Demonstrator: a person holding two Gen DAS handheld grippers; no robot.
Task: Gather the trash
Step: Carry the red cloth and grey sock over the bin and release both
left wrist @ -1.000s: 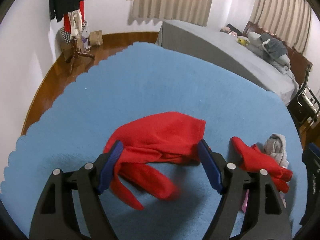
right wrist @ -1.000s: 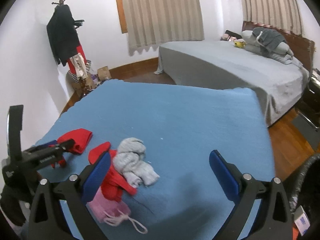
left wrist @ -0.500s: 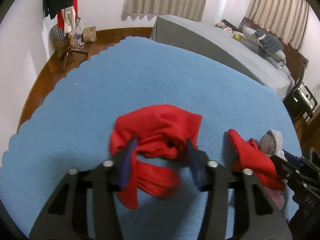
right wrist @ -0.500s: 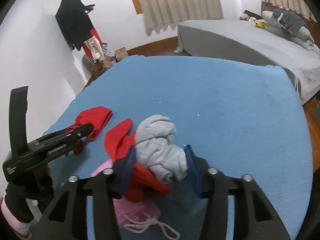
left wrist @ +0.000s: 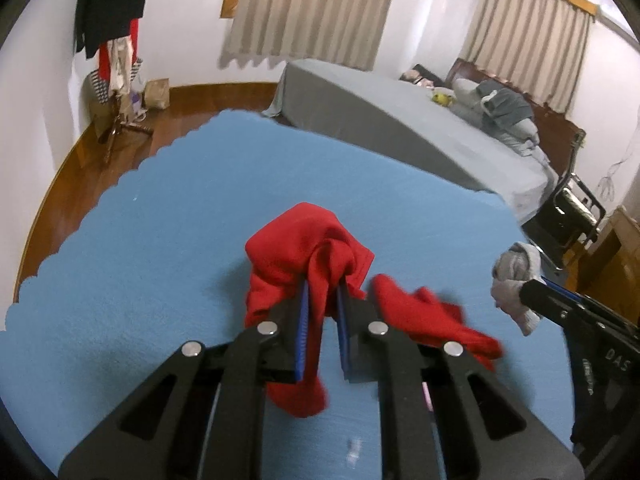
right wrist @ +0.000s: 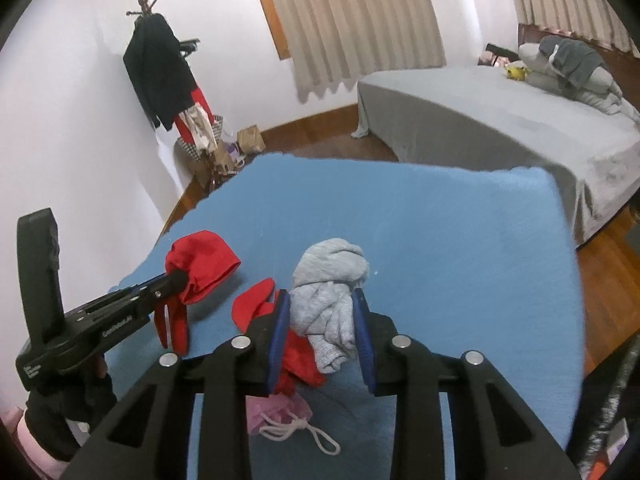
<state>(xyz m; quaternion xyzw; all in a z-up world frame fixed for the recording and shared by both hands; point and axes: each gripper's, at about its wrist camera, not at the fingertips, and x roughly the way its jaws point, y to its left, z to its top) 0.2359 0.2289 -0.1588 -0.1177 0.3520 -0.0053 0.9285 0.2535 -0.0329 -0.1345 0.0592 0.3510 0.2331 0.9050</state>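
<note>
My left gripper [left wrist: 322, 292] is shut on a red cloth [left wrist: 308, 240] and holds it bunched up just above the blue blanket [left wrist: 160, 240]. It also shows in the right wrist view [right wrist: 200, 264]. My right gripper [right wrist: 322, 304] is shut on a grey cloth [right wrist: 328, 276], lifted off the blanket; the grey cloth shows at the right of the left wrist view [left wrist: 514, 280]. A second red cloth [left wrist: 432, 316] lies between the two grippers. A pink drawstring pouch [right wrist: 280, 416] lies under my right gripper.
The blue blanket [right wrist: 440, 240] covers a raised surface with wood floor around it. A grey bed [left wrist: 400, 120] stands behind. A coat rack with clothes [right wrist: 168, 72] and bags stands by the left wall. A chair [left wrist: 576, 208] stands at the right.
Both grippers went from wide open to shut. The left one closed on the red cloth and lifted it; the right one closed on the grey cloth and raised it.
</note>
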